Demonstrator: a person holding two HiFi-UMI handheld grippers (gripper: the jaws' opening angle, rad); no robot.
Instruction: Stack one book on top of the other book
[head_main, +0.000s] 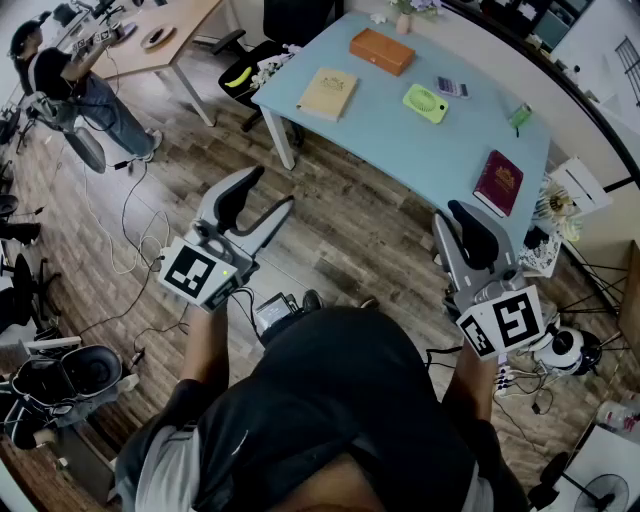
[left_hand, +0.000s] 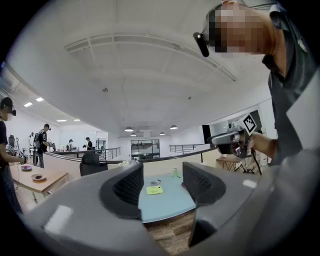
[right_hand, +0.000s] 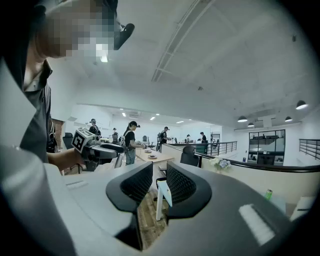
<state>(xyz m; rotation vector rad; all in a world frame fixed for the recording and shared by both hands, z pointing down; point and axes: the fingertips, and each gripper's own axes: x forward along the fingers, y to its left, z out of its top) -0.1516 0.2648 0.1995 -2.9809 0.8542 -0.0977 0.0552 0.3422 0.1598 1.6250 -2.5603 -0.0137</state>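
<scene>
Three books lie apart on the light blue table (head_main: 420, 150): a tan book (head_main: 327, 93) at the left end, an orange-brown book (head_main: 381, 51) at the far edge, and a dark red book (head_main: 498, 182) near the right front edge. My left gripper (head_main: 256, 204) hovers over the wooden floor short of the table, open and empty. My right gripper (head_main: 462, 238) hangs just off the table's front right edge, below the red book, open by a narrow gap with nothing in it. Between the left jaws, the left gripper view shows the table top (left_hand: 167, 200).
A green flat object (head_main: 425, 103), a small calculator-like device (head_main: 452, 88) and a small green item (head_main: 519, 117) also lie on the table. Office chairs (head_main: 255, 60) stand at its left end. Cables cross the floor. A person (head_main: 75, 85) works at another desk, far left.
</scene>
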